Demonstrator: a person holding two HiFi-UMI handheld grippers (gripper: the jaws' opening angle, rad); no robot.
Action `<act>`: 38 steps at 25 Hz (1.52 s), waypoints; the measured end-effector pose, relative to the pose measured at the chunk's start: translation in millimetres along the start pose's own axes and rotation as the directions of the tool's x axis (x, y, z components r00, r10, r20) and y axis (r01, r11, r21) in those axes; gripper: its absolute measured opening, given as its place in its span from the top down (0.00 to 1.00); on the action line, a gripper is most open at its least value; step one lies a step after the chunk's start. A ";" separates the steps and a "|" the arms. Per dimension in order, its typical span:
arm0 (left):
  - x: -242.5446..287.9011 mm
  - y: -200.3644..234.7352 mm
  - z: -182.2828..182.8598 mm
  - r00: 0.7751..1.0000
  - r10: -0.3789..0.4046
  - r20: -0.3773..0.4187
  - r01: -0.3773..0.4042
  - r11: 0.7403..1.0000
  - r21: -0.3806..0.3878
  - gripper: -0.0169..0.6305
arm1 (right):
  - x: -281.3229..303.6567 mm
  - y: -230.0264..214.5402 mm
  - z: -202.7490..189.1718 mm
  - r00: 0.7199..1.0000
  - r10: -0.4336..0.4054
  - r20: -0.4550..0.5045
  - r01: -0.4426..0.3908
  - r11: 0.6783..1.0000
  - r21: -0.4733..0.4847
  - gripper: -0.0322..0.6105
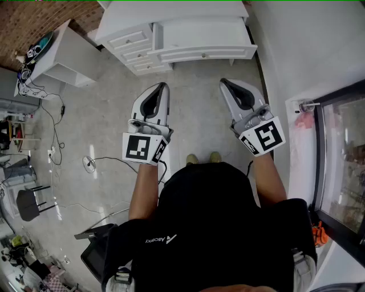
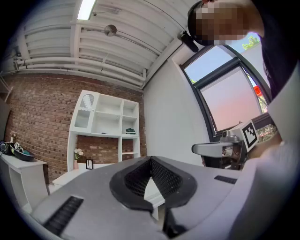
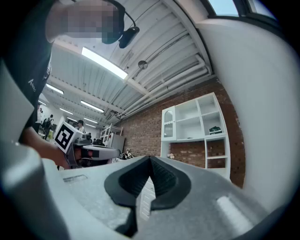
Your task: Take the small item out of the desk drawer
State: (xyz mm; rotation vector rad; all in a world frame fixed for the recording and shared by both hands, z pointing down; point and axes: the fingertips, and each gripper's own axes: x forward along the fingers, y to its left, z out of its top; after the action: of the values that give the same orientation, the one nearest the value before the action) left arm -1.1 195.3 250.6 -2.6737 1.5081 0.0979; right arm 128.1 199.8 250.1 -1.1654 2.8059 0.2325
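The white desk [image 1: 171, 14] stands ahead of me at the top of the head view. Its wide drawer [image 1: 202, 54] juts toward me, beside a stack of small drawers [image 1: 134, 48]. No small item shows in it from here. My left gripper [image 1: 165, 85] and right gripper [image 1: 223, 81] are held side by side above the floor, short of the desk, both pointing at it. Each has its jaw tips together with nothing between them. In the left gripper view the left gripper [image 2: 151, 158] is shut, and the right gripper [image 3: 150, 157] is shut in its own view.
A white side table [image 1: 63, 57] with clutter and cables stands at the left, and more cable [image 1: 102, 162] lies on the floor. A window [image 1: 342, 159] and a white wall run along the right. A white shelf unit [image 2: 108, 122] stands against a brick wall.
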 end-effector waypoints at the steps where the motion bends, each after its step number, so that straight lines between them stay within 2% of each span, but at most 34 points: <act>1: 0.4 -0.4 0.2 1.000 0.001 0.000 -0.001 1.000 0.000 0.98 | -0.2 0.1 -0.2 1.000 0.002 -0.001 -0.002 1.000 -0.002 0.95; 16: 21.5 -11.0 -3.9 1.000 0.019 -0.017 -0.019 1.000 0.020 0.98 | -0.6 -20.5 -7.1 1.000 0.022 0.011 -0.022 1.000 0.002 0.95; 20: 31.8 -14.0 -4.4 0.999 0.042 -0.019 -0.041 0.999 0.032 0.98 | 1.0 -31.3 -9.8 0.999 0.043 0.014 -0.043 0.999 0.004 0.90; 29: 63.7 -11.5 -14.5 0.994 0.105 -0.022 -0.104 0.993 0.050 0.98 | 13.3 -69.5 -23.1 0.997 0.077 0.028 -0.077 0.997 0.010 0.70; 38: 79.5 24.4 -23.6 0.987 0.160 -0.022 -0.159 0.986 0.043 0.98 | 45.9 -88.1 -31.5 0.995 0.101 0.005 -0.101 0.995 0.005 0.67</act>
State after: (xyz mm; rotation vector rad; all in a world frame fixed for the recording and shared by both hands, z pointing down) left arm 19.6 112.9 266.2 -2.5291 1.7106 0.0408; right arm 157.4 101.0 265.3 -1.0217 2.8631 0.2344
